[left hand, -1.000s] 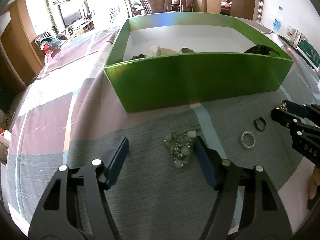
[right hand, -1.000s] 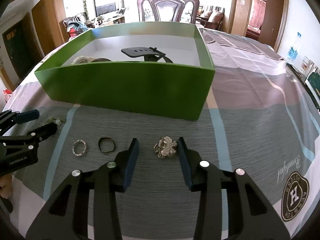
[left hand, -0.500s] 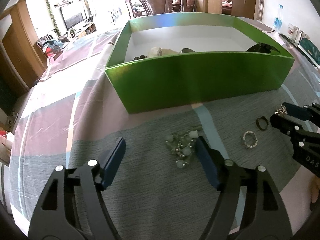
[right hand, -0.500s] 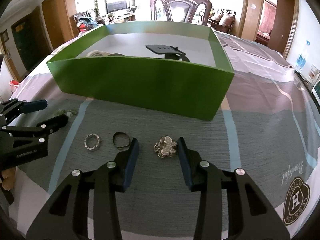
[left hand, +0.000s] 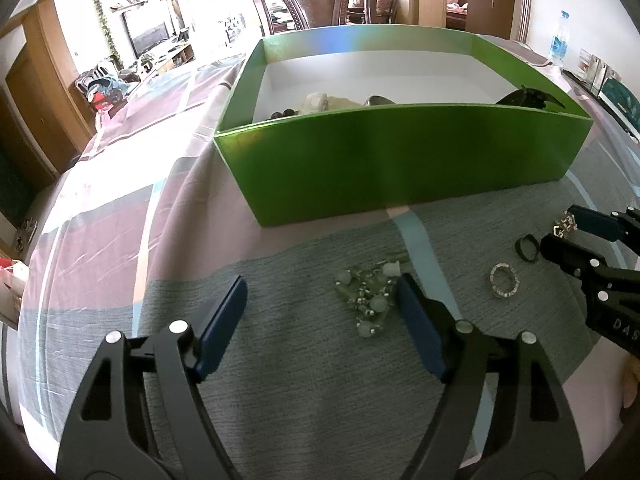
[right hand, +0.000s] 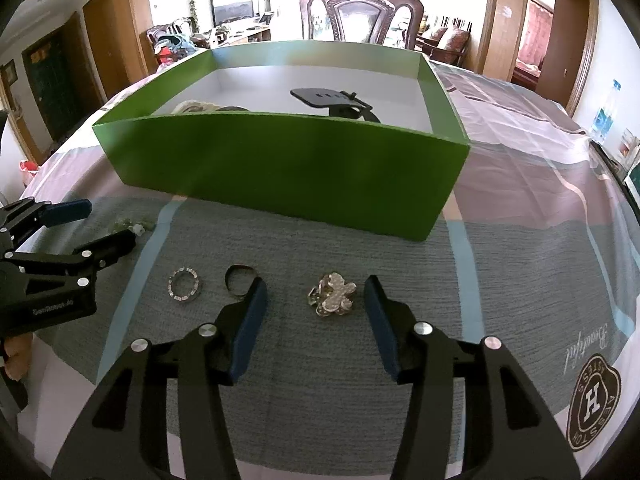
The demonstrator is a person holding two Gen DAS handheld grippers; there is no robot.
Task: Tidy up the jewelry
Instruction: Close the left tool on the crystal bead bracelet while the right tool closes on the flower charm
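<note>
Our left gripper stands wide over the grey cloth, its jaws having just been opening. A tangle of pale green beads on fine silvery links lies between them, close against the right finger, unclamped.

Our right gripper is released too, its jaws having just spread. The silver brooch, a lumpy cluster of studded petals, lies free between the fingers, touching neither.

2 rings lie on the cloth between our grippers: a sparkling stone-set band and a plain dark band, the dark one just beside our right gripper's left fingertip.

Behind all 4 pieces stands the green box with its white interior, holding a black strap-like piece and some pale and dark items we cannot identify.
</note>
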